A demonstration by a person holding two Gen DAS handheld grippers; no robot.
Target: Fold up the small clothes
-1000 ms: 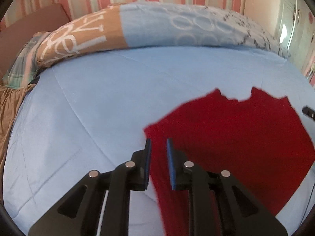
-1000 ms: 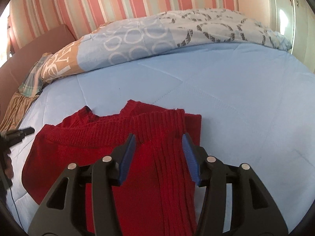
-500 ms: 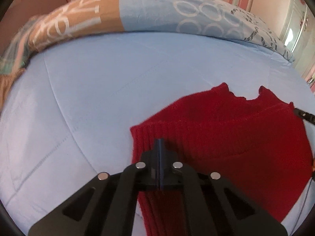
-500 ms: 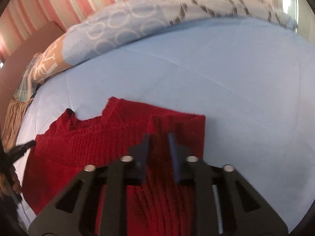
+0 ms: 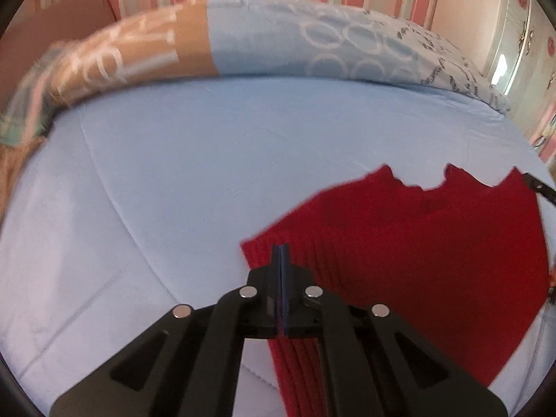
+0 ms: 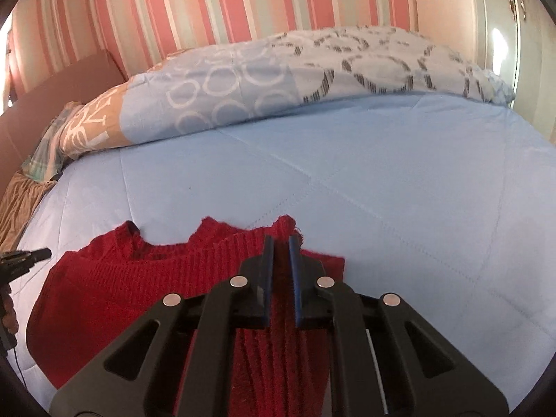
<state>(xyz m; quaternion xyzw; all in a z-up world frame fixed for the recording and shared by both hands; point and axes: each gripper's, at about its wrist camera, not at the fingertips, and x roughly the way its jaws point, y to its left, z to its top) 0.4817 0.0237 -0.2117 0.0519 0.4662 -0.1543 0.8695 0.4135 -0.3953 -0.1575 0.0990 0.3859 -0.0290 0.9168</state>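
A small red knitted sweater point(image 5: 434, 250) lies on the light blue bed sheet point(image 5: 173, 180). In the left wrist view my left gripper point(image 5: 280, 247) is shut on the ribbed left edge of the sweater, its jaws pressed together over the knit. In the right wrist view the same red sweater point(image 6: 139, 285) spreads to the left, and my right gripper point(image 6: 279, 239) is shut on a bunched fold of its ribbed right edge, red knit filling the narrow gap between the blue pads. The other gripper's tip point(image 6: 24, 257) shows at the far left.
A rolled quilt point(image 6: 295, 76) in blue, tan and ring patterns lies across the back of the bed, below a pink striped wall point(image 6: 208, 7). A brown cloth point(image 6: 17, 205) hangs off the bed's left side. Bare blue sheet point(image 6: 417, 191) spreads right of the sweater.
Both grippers went from open to shut on the sweater's ribbed edges. The gripped edges now stand a little bunched and lifted from the sheet.
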